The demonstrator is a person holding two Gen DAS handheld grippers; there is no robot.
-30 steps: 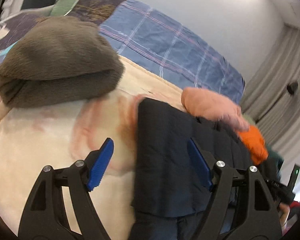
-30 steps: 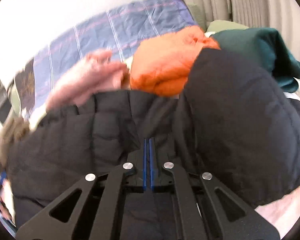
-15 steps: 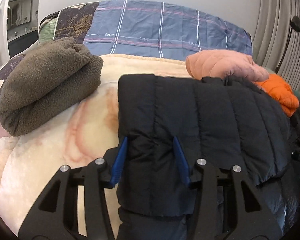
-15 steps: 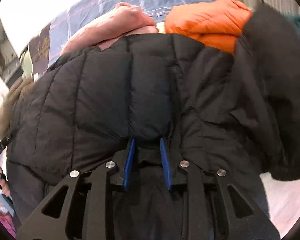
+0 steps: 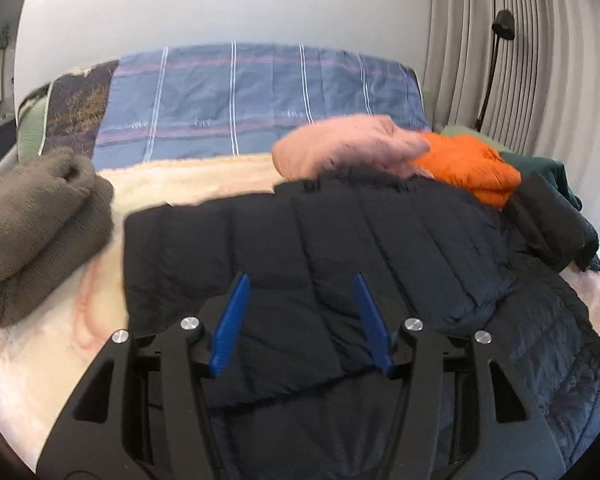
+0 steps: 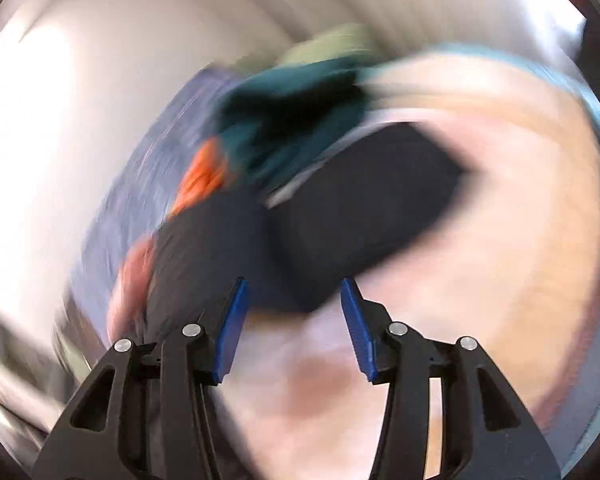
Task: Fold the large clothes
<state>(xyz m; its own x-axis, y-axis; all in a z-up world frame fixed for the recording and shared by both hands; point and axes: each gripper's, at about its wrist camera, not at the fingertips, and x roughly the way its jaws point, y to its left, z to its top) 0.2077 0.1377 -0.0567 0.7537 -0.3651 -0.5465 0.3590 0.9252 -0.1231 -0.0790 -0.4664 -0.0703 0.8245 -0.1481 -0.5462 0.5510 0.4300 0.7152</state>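
Note:
A black quilted puffer jacket (image 5: 340, 240) lies folded on the cream blanket (image 5: 204, 180) of a bed. My left gripper (image 5: 300, 278) hovers over the jacket's near half. Its jaws are opening, the fabric lies under and between the blue pads (image 5: 230, 320), and they do not press on it. The right wrist view is heavily blurred. There my right gripper (image 6: 294, 282) points at a dark end of the jacket (image 6: 340, 220). Its jaws are opening too, and only the tip of the fabric shows between the fingertips, not pinched.
A grey-brown fleece bundle (image 5: 40, 224) sits at the left of the bed. Behind the jacket lie a pink jacket (image 5: 340, 148), an orange one (image 5: 468, 168) and a dark green garment (image 5: 548, 172). A blue plaid cover (image 5: 240, 100) and curtains (image 5: 520, 60) lie beyond.
The left gripper slid right over the jacket, closed on a fold, then widened. The right gripper let go of the jacket, opened and swung fast to the right while rolling.

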